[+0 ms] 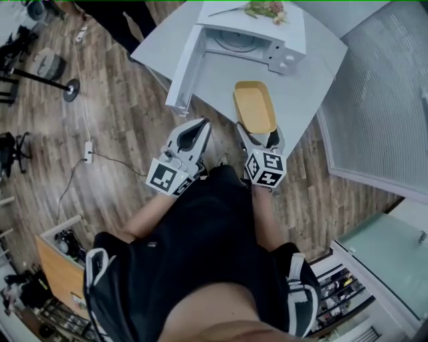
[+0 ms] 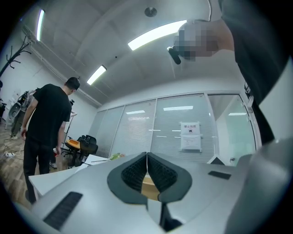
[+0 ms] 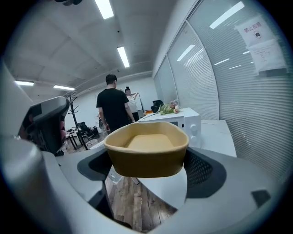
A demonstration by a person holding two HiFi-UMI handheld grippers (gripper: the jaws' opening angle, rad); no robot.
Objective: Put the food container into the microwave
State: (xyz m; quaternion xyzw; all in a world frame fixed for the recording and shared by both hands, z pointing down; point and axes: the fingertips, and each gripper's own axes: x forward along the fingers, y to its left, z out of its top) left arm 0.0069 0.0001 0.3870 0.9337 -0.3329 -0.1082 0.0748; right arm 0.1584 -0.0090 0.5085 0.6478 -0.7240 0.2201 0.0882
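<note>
A yellow food container (image 1: 254,105) hangs over the near edge of the white table (image 1: 304,77), with my right gripper (image 1: 259,133) shut on its near end. In the right gripper view the container (image 3: 147,151) fills the space between the jaws. The white microwave (image 1: 249,41) stands at the table's far side with its door (image 1: 184,70) swung open to the left; it also shows in the right gripper view as the microwave (image 3: 185,121). My left gripper (image 1: 200,128) is shut and empty, left of the container, below the door. Its pads (image 2: 137,172) meet in the left gripper view.
A plate of greens (image 1: 265,9) lies on top of the microwave. A glass partition (image 1: 381,100) runs along the right. A person in black (image 2: 46,132) stands beyond the table. A power strip with cable (image 1: 88,151) lies on the wooden floor at the left.
</note>
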